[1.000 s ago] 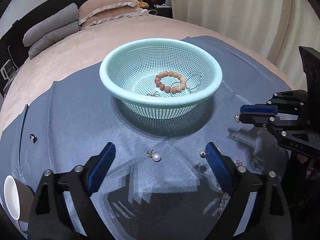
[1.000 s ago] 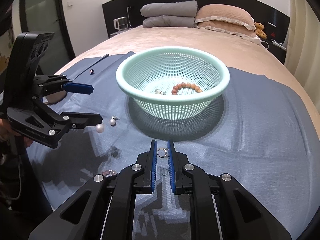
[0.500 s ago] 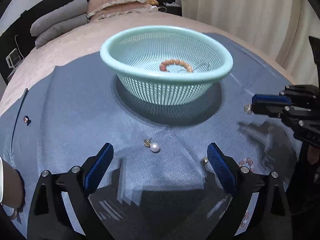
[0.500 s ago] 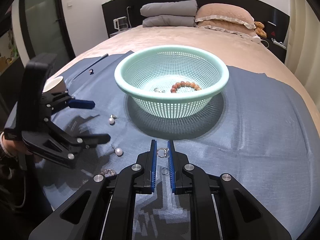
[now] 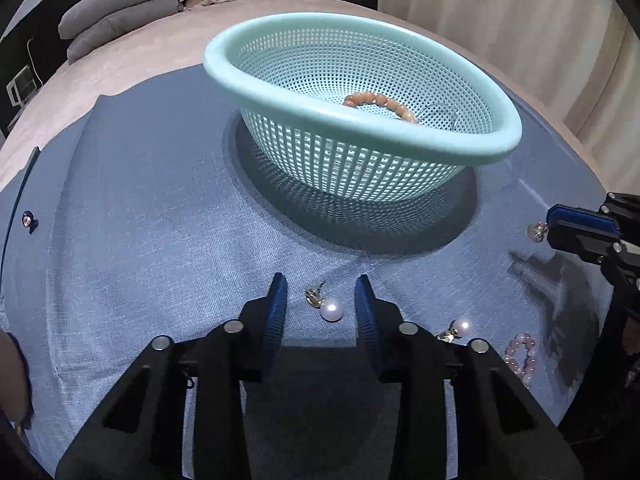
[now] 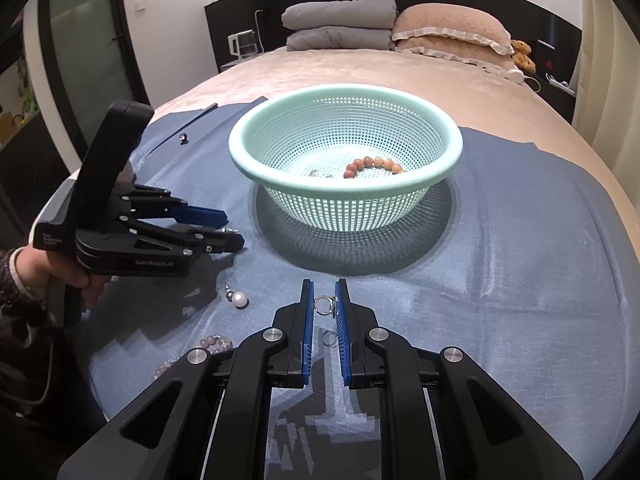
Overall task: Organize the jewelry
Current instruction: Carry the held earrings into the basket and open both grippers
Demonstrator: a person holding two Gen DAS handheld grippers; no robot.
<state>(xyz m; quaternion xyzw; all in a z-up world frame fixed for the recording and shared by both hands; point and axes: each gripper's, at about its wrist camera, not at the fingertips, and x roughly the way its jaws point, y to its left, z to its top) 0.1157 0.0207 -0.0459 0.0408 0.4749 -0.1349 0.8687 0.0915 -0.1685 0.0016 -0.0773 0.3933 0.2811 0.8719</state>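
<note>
2 pearl earrings (image 5: 332, 309), 1 basket (image 5: 280, 92).

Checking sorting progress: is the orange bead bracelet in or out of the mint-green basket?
In: the orange bead bracelet lies on the perforated floor of the mint-green plastic basket.

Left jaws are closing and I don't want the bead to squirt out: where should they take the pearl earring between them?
Grip the metal clasp, not the round pearl, coming from above. The earring lies flat on the cloth; pads have not touched it.
</note>
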